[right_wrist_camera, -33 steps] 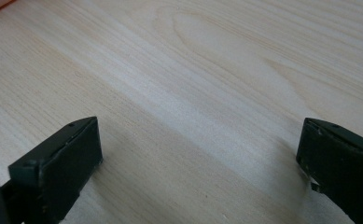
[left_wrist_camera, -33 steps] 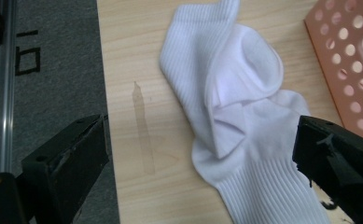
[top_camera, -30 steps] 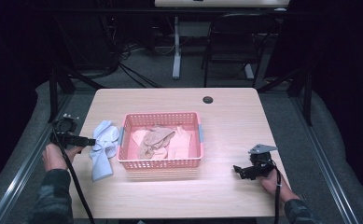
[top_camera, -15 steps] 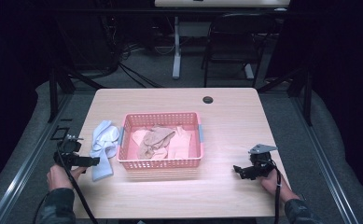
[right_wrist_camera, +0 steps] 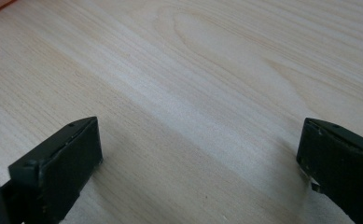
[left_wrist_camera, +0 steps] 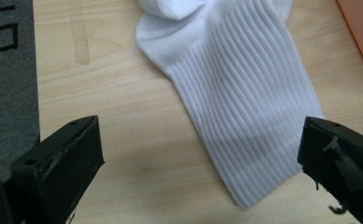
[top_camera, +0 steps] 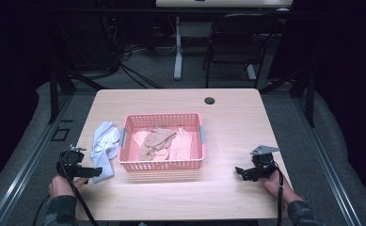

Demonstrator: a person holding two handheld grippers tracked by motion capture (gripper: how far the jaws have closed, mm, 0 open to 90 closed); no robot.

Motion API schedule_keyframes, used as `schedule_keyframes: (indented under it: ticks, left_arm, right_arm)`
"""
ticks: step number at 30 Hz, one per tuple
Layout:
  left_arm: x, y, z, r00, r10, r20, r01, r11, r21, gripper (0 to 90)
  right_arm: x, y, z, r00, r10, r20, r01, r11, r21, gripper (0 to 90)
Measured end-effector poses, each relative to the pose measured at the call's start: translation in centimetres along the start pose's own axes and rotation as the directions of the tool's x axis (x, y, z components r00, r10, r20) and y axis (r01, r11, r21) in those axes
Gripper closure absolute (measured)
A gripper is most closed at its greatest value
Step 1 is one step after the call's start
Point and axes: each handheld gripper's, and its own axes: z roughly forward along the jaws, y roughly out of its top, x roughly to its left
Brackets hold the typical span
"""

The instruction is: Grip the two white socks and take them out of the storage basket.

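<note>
Moved: left gripper (top_camera: 95,172) has drawn back toward the near left corner of the light wooden table (top_camera: 227,197), off the sock it was on a second ago; right gripper (top_camera: 241,173) has stayed put at the near right.
Left gripper: jaws wide apart, empty, low over the tabletop.
Right gripper: jaws wide apart over bare wood, holding nothing.
Sock: white ribbed cotton sock (left_wrist_camera: 244,102) lies crumpled on the table just left of the pink plastic mesh basket (top_camera: 164,165), which holds beige cloths (top_camera: 157,142).
Sock and gripper: its cuff end lies between and just beyond the left jaws, nearer the right-hand jaw in the left gripper view.
Doing it well: probably a fresh grasp; centre the cuff between the jaws, then close on both layers.
</note>
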Motion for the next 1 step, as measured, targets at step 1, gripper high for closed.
schedule_keyframes:
  ticks: [1]
  left_arm:
    - [0.0, 0.0, 0.0, 1.0, 0.0, 0.0, 0.0, 1.0, 0.0, 0.0]
  right_arm:
    - [0.0, 0.0, 0.0, 1.0, 0.0, 0.0, 0.0, 1.0, 0.0, 0.0]
